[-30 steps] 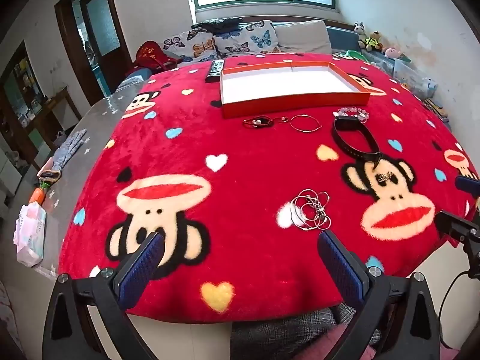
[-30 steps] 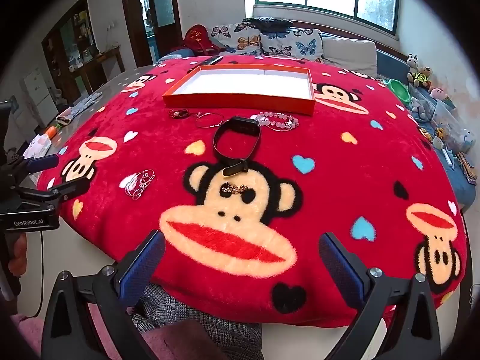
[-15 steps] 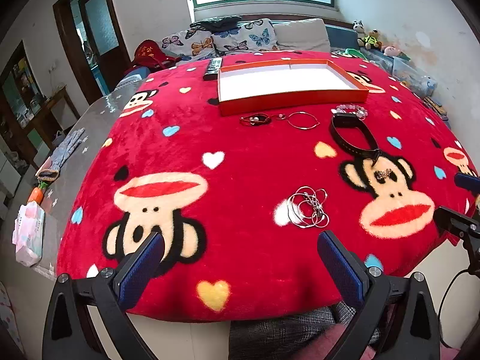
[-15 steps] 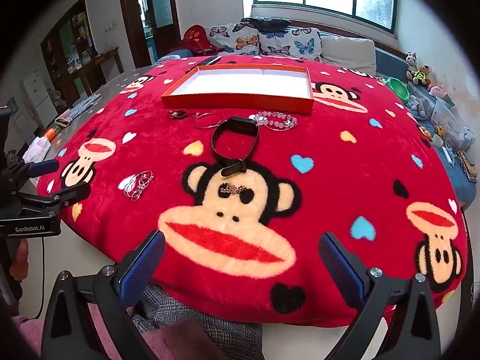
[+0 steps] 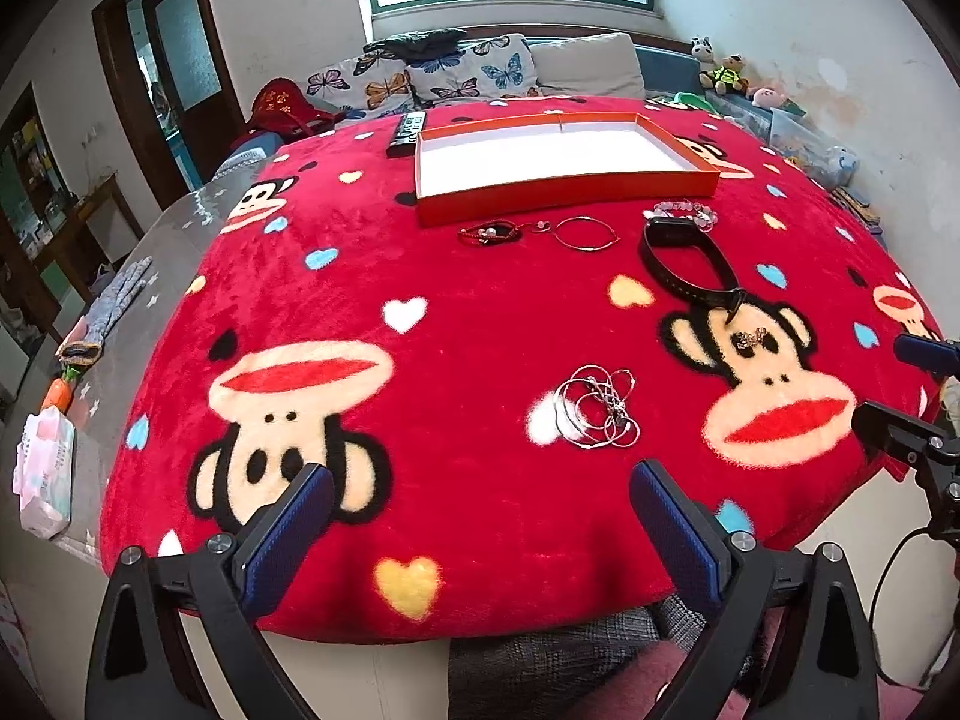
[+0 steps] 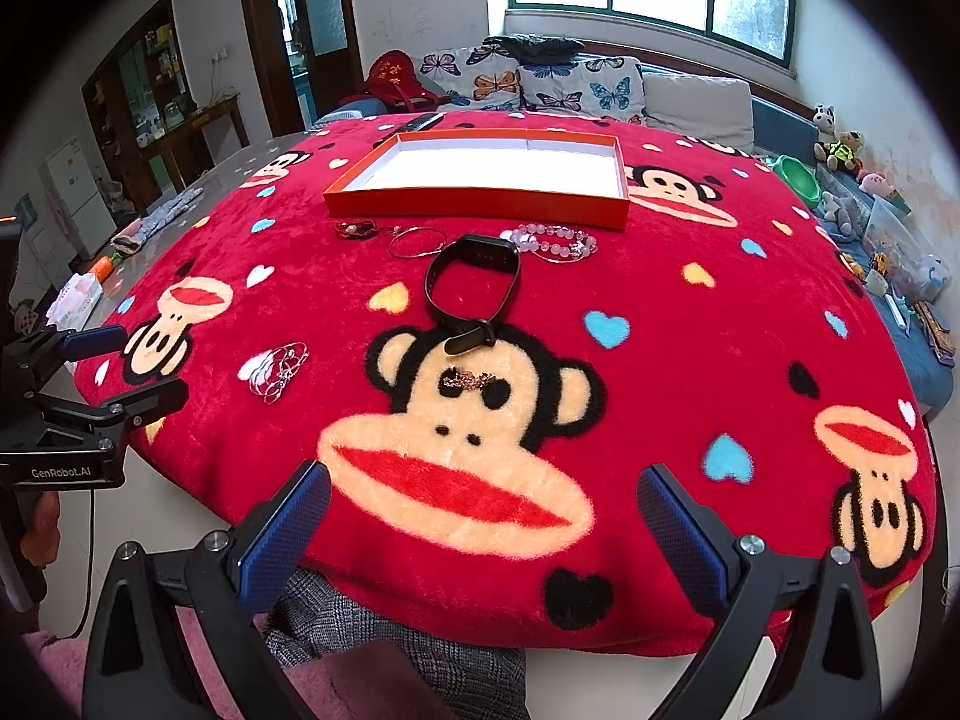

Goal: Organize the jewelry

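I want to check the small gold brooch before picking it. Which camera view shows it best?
The right wrist view: the brooch lies near the centre, on the monkey's face. In the left wrist view it sits far right, smaller and less distinct.

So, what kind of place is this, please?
Most likely a home living room: a sofa with butterfly cushions under the window, stuffed toys beside it, and a table under a red monkey blanket.

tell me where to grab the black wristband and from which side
Grip the black wristband on its thin side strap, coming from above with the right tool. It lies flat as an open loop on the blanket, so one finger can go inside the loop and one outside.
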Available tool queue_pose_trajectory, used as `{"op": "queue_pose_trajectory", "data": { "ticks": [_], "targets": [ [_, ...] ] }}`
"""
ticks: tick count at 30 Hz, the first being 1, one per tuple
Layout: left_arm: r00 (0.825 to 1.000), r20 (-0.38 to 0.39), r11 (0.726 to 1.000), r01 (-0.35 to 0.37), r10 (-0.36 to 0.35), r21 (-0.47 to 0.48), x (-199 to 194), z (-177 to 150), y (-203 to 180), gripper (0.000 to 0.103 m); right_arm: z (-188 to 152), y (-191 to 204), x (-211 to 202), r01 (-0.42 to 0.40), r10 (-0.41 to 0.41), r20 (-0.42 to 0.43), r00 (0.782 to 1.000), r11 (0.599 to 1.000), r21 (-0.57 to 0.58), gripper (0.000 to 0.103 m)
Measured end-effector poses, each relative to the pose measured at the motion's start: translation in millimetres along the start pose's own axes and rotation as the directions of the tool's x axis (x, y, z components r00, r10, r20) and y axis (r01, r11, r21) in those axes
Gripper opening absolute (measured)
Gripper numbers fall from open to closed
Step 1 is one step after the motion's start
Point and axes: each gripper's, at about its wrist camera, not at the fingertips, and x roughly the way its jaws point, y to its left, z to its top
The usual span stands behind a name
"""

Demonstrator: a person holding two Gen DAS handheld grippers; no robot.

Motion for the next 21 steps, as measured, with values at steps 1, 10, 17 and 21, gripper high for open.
{"op": "queue_pose_trajectory", "data": {
  "ticks": [1,10,17,21],
  "targets": [
    [1.0,-0.002,1.0,0.004,-0.004,-0.002,0.8,-0.1,0.2,0.103,0.5,0.5,0.2,0.001,-0.001,-0.001,1.0,1.0,-0.001,0.103],
    [0.999,-0.007,0.999,0.032,-0.032,0.007,4.9,-0.6,-3.6,0.095,-0.1,0.7,0.9,-0.001,0.001,-0.001,1.0,1.0,0.001,0.103],
    [0.999,-0.016,1.0,0.028,-0.028,-0.003,8.2,0.4,-1.4,0.094,-0.5,1.9,2.1,0.0,0.0,0.001,1.0,1.0,0.004,0.103],
    [1.0,-0.017,1.0,0.026,-0.026,-0.003,8.8,1.0,-1.6,0.094,-0.6,2.1,6.3,-0.002,0.002,-0.004,1.0,1.0,0.003,0.103]
  ]
}}
